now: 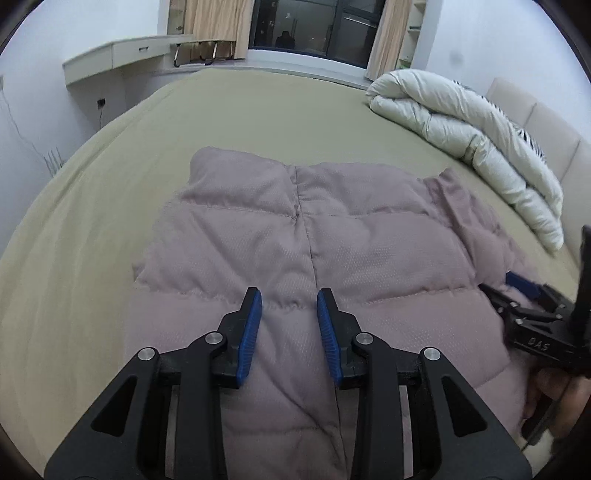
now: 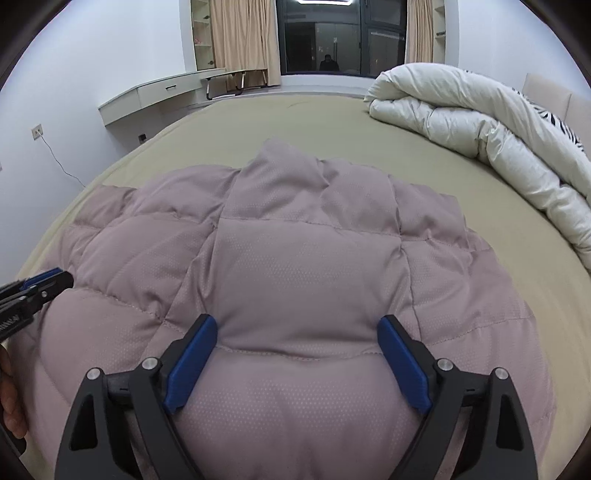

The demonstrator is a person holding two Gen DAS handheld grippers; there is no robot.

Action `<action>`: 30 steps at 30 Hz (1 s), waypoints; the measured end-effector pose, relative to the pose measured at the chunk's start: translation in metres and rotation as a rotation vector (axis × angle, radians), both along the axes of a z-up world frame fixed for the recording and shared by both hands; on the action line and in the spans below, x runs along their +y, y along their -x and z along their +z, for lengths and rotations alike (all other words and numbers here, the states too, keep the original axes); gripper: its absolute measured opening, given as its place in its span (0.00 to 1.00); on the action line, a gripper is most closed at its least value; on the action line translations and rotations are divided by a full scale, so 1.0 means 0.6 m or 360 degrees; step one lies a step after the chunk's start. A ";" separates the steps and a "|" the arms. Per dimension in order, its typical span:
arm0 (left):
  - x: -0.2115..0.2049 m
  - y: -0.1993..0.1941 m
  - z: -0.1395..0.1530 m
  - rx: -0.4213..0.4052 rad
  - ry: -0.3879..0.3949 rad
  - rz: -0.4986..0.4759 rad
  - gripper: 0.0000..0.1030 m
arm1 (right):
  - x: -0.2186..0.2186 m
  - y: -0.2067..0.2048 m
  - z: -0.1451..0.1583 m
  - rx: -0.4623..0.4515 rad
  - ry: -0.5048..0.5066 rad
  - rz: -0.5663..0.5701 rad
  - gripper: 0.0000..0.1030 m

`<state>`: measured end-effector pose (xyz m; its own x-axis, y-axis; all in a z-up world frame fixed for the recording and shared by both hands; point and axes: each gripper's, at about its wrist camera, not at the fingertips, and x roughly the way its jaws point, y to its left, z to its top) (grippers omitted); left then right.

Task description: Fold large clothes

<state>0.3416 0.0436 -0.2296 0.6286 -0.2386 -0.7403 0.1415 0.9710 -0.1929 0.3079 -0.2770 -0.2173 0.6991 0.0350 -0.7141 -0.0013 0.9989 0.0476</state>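
Observation:
A mauve quilted puffer jacket (image 1: 295, 236) lies folded into a thick block on the olive bed (image 1: 258, 110); it fills the right wrist view (image 2: 295, 266). My left gripper (image 1: 289, 299) hovers over its near part, jaws partly open with nothing between them. My right gripper (image 2: 297, 325) is wide open and its blue pads (image 2: 399, 354) straddle a puffy section of the jacket, resting against it. The right gripper also shows at the right edge of the left wrist view (image 1: 517, 291), and the left gripper at the left edge of the right wrist view (image 2: 44, 280).
A rolled white duvet (image 1: 472, 129) lies along the bed's right side by the beige headboard (image 1: 535, 122). A white wall desk (image 1: 122, 55) and a dark curtained window (image 1: 310, 26) stand beyond the bed. The olive sheet (image 2: 295, 122) stretches behind the jacket.

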 end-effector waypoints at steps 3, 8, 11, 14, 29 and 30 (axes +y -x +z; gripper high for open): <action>0.065 0.041 0.036 -0.0047 0.0112 0.0147 0.79 | -0.029 0.038 0.038 -0.0012 -0.0146 -0.0015 0.89; 0.156 0.052 0.021 0.0072 0.0257 0.0300 0.99 | -0.109 0.115 0.080 -0.0155 -0.0411 -0.0090 1.00; 0.186 0.028 -0.025 0.0266 0.0411 0.0302 0.99 | -0.171 0.126 0.077 -0.0108 -0.0494 -0.0149 1.00; 0.193 0.004 -0.067 0.0410 0.0610 0.0187 0.99 | -0.240 0.129 0.059 -0.0040 -0.0701 -0.0226 1.00; 0.207 -0.104 -0.178 0.0646 0.0945 0.0024 0.98 | -0.365 0.040 -0.086 0.0332 -0.1335 -0.0091 1.00; 0.204 -0.109 -0.179 0.0648 0.0942 0.0023 0.98 | -0.364 0.031 -0.087 0.0332 -0.1344 -0.0083 1.00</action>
<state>0.4070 0.1661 -0.3370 0.3361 -0.6666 -0.6654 -0.0657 0.6882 -0.7226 0.2892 -0.4951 -0.2694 0.5722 0.5825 -0.5773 0.1346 0.6276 0.7668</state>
